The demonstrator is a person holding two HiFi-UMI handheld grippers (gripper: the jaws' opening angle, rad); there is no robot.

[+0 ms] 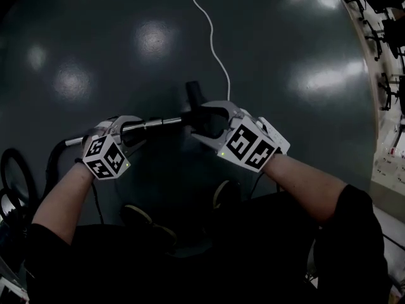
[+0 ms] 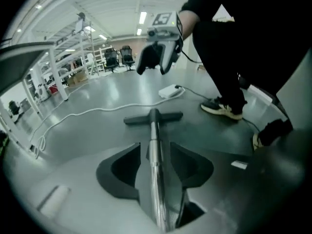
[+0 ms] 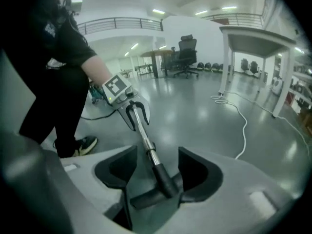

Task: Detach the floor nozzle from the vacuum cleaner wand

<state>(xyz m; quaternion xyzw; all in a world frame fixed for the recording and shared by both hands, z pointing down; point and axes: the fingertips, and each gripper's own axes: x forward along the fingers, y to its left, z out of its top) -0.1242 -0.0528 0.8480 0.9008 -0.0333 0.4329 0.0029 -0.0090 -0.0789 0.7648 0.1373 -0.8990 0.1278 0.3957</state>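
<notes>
The vacuum's chrome wand (image 1: 152, 124) lies level above the dark floor, and its black neck runs into the black floor nozzle (image 1: 196, 95). My left gripper (image 1: 130, 126) straddles the chrome tube, open, with a gap on each side of the wand (image 2: 155, 150). In the left gripper view the T-shaped nozzle (image 2: 153, 117) lies ahead, with the right gripper (image 2: 157, 57) above it. My right gripper (image 1: 204, 122) straddles the black neck (image 3: 163, 177) just above the nozzle (image 3: 148, 197), open and not pressing. The right gripper view shows the left gripper (image 3: 127, 106) further up the wand.
A white cable (image 1: 212, 37) snakes across the floor beyond the nozzle, ending at a white adapter (image 2: 170, 90). A black hose (image 1: 56, 154) loops at the left. The person's shoes (image 1: 224, 195) stand just behind the wand. A white table (image 3: 258, 38) stands at the right.
</notes>
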